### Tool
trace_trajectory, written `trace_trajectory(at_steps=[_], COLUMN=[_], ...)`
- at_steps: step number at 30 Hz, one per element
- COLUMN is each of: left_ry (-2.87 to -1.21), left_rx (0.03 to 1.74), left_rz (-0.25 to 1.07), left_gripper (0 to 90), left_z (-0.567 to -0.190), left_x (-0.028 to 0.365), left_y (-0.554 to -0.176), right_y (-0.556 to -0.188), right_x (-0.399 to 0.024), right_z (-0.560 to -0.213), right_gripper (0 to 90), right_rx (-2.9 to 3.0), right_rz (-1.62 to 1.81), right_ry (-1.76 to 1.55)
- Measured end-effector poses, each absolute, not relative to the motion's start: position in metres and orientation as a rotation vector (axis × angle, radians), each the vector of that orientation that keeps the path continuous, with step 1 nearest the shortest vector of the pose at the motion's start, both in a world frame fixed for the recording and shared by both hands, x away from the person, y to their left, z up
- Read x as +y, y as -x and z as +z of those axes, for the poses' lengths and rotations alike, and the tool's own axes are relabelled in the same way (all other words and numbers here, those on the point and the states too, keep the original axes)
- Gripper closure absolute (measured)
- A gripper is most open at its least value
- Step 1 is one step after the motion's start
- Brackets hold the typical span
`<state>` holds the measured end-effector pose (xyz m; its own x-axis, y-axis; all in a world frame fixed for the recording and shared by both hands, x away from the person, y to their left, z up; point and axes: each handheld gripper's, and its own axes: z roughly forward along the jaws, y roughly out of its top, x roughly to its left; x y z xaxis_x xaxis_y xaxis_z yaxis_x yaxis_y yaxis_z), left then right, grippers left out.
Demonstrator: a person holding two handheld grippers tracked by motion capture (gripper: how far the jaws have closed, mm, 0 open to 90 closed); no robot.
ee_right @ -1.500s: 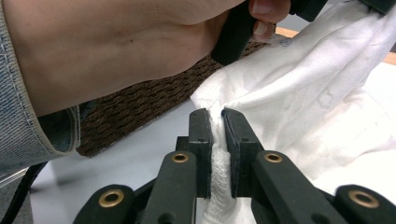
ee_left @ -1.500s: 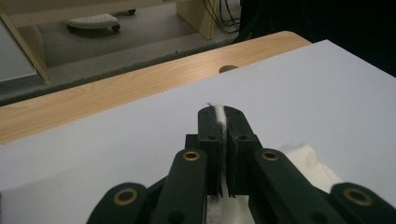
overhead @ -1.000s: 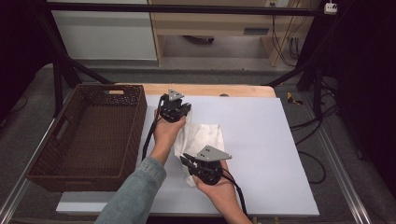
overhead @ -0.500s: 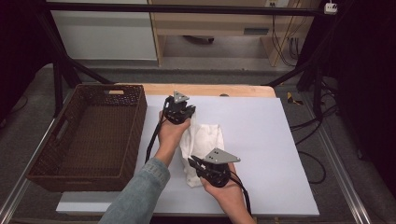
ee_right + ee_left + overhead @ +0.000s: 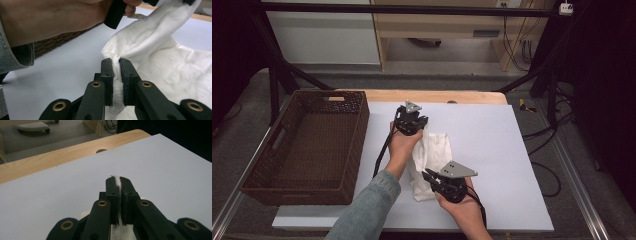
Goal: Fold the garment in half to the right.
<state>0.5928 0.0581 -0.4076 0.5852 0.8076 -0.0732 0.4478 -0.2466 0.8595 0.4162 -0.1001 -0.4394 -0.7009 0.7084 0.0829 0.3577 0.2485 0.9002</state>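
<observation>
The white cloth (image 5: 428, 159) lies crumpled on the white table (image 5: 512, 150), just right of the wicker basket (image 5: 307, 145). The left tool (image 5: 414, 122) pinches its far edge, a thin strip of fabric clamped between the closed jaws; the right tool (image 5: 432, 176) grips the near edge the same way. Both ends look secured, so I'd judge the grasp done, while spreading, folding or moving it to the empty basket is left. A faint round mark on the cloth is too small to read.
</observation>
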Motion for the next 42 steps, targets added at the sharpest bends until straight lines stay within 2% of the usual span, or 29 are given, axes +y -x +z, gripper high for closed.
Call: trace_trajectory(at_steps=[19, 31, 42], left_ry=[-1.889, -1.871, -1.895], left_rx=[1.008, 0.985, 0.997], left_rz=[0.456, 0.462, 0.447], left_gripper=[86.5, 86.5, 86.5], left_z=[-0.413, -0.402, -0.411], left_x=[0.049, 0.044, 0.038], left_y=[-0.593, -0.59, -0.593], right_y=[-0.414, -0.408, -0.41], right_x=[-0.111, -0.117, -0.119], right_z=[-0.448, -0.44, -0.447], right_gripper=[82.2, 82.3, 82.2], right_rx=[2.217, 2.178, 2.207], right_rz=[1.38, 1.41, 1.377], right_ry=[-0.991, -0.986, -1.005])
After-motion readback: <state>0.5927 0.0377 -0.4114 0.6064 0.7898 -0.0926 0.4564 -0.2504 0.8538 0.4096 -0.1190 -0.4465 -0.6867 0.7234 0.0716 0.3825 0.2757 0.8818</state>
